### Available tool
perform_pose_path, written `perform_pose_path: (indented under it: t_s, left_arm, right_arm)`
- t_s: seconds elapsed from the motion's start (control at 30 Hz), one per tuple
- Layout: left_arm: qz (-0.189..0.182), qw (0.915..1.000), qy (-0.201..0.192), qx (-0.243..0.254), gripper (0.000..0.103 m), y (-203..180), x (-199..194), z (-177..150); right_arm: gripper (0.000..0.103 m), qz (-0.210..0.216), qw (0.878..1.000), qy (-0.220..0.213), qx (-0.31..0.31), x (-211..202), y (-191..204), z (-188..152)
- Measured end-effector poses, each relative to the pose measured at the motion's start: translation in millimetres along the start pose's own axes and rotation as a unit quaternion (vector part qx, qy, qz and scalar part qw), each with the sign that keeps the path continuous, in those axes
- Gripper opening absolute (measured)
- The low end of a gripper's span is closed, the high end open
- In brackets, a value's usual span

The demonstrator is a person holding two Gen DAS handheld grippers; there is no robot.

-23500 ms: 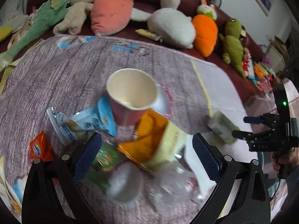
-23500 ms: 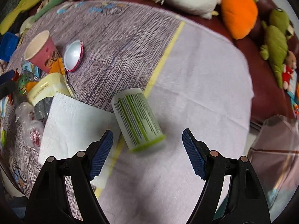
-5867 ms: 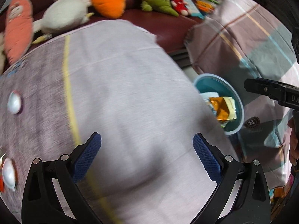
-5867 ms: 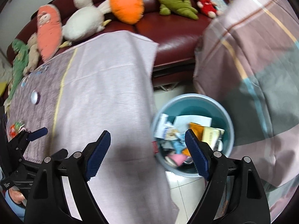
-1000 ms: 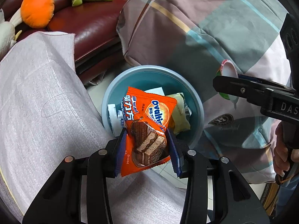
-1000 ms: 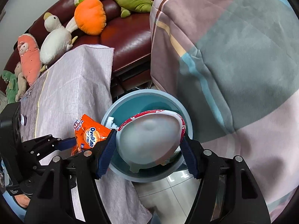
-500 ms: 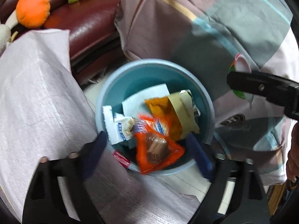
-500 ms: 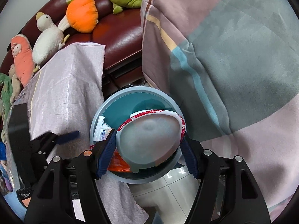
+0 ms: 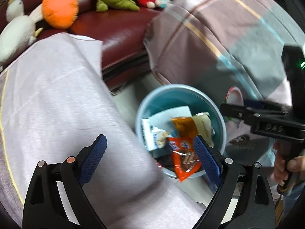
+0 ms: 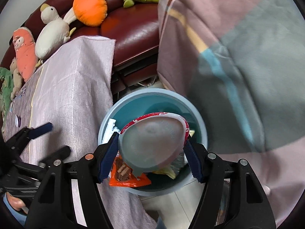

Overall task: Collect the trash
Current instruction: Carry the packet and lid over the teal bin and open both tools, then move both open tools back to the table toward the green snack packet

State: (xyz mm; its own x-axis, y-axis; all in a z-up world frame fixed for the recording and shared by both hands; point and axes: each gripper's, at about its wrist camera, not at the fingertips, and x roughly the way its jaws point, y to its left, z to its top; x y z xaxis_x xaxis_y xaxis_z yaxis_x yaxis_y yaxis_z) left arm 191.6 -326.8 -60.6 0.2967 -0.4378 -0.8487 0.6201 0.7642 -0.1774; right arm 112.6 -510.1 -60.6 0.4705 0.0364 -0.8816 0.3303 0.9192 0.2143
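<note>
A blue round bin stands on the floor by the table's edge, with wrappers and paper inside. An orange Ovaltine wrapper lies in it, partly over the near rim, and shows in the right wrist view. My left gripper is open and empty above the table edge beside the bin. My right gripper is shut on a silver foil lid with a red rim, held right over the bin. The lid also shows in the left wrist view.
A pale cloth covers the table. A dark red sofa with plush toys runs behind. A plaid blanket hangs to the right of the bin. Another foil lid lies far back on the table.
My left gripper opened and let go of the orange wrapper, which fell into the bin; the gripper then drew back left over the table. My right gripper kept the lid over the bin.
</note>
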Motion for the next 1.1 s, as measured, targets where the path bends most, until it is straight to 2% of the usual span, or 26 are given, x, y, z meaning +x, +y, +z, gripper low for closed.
perform_pose_path:
  t_s: [0.1,0.17,0.37,0.67,0.93,1.1]
  left_arm:
    - [0.008,0.9999,-0.007,-0.012,0.096,16.4,-7.4,-0.8]
    - [0.013,0.9997,-0.006,-0.021,0.097,27.2,-10.2,-2.8]
    - [0.006,0.9989,0.000,-0.047,0.097,49.2,-8.8,-10.0]
    - [-0.001,0.9986,-0.007,-0.053,0.097,63.0,-24.4,-27.7]
    - [0.002,0.9969,-0.029,-0.074,0.097,92.2,-58.1,-48.7]
    - [0.011,0.9939,-0.045,-0.100,0.097,120.3,-82.1,-66.9]
  right_arm:
    - [0.064,0.008,1.000,0.013,-0.001,13.9,7.6,4.8]
    - [0.072,0.013,1.000,0.022,0.005,21.9,11.1,6.2]
    - [0.074,0.001,1.000,0.027,0.002,23.7,19.5,4.3]
    - [0.075,-0.019,1.000,0.020,-0.009,4.7,37.3,0.0]
    - [0.077,-0.027,0.999,0.006,-0.042,-16.8,81.6,-4.3]
    - [0.077,-0.025,0.997,0.004,-0.075,-24.4,124.3,-9.2]
